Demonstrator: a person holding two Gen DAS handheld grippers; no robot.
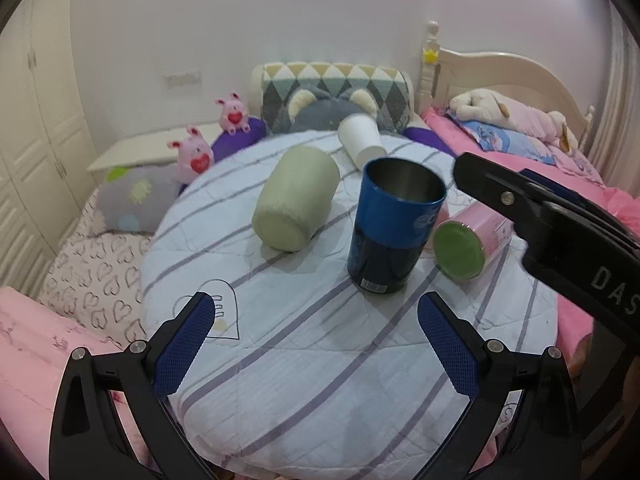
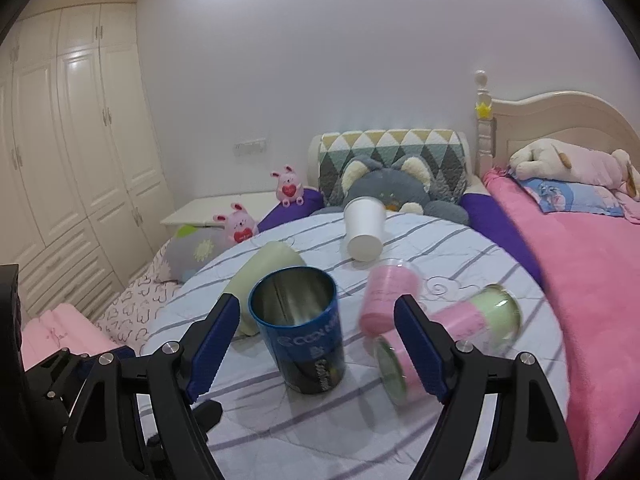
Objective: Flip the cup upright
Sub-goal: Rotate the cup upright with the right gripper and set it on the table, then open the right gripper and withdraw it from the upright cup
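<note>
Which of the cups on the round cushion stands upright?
The blue metal cup: it stands mouth up; the green, white and pink cups lie sideways.

1. Your cup (image 1: 394, 228) is blue above, dark below, silvery inside.
2. Your desk (image 1: 320, 360) wears a pale cover with grey-purple stripes.
3. Your sideways mug (image 1: 296, 198) is pale green; the paper cup (image 1: 359, 140) white.
</note>
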